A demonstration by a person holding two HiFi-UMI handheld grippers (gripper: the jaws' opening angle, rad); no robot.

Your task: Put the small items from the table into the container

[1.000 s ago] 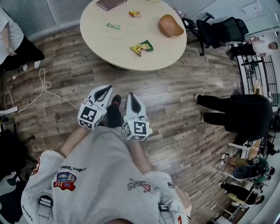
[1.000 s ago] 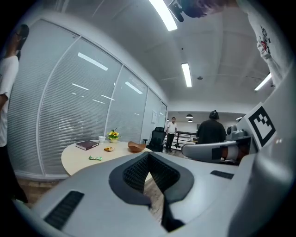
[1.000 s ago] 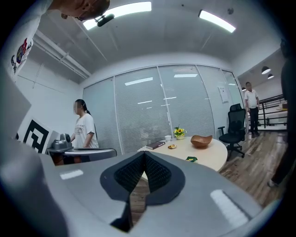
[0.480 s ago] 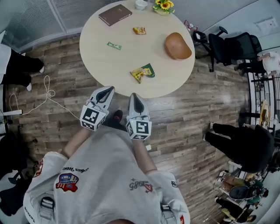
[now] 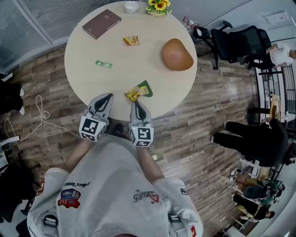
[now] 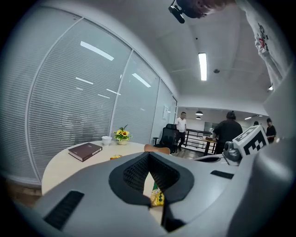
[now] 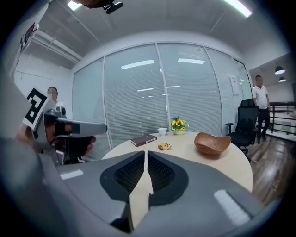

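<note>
Head view: the left claw (image 5: 107, 96) and the right claw (image 5: 135, 102) are held side by side at the near edge of the round bench (image 5: 88, 46), and their tips are seen over its rim from above. Both claws are closed, tip against tip, and nothing is gripped by either. In the left gripper view only a strip of bench top is glimpsed through the slit behind the meeting tips.

Just ahead of the right claw, and slightly right of the left claw, a yellow and green snack packet (image 5: 138, 90) is laid flat on the bench, touched by neither claw. Farther ahead of the left claw a small green wrapper (image 5: 104, 64) is found, well apart from the packet. Beyond that, ahead of the right claw, an orange packet (image 5: 131, 40) is laid near the middle of the bench. Ahead and to the right of the right claw the brown bowl-shaped container (image 5: 177, 54) is set close to the bench's right edge.

At the far side, ahead of the left claw, a brown book (image 5: 101, 23) is placed. A white cup (image 5: 131, 7) and a pot of sunflowers (image 5: 158, 5) are set at the far rim. Past the bench, far right of both claws, a black office chair (image 5: 236, 39) is seen.
</note>
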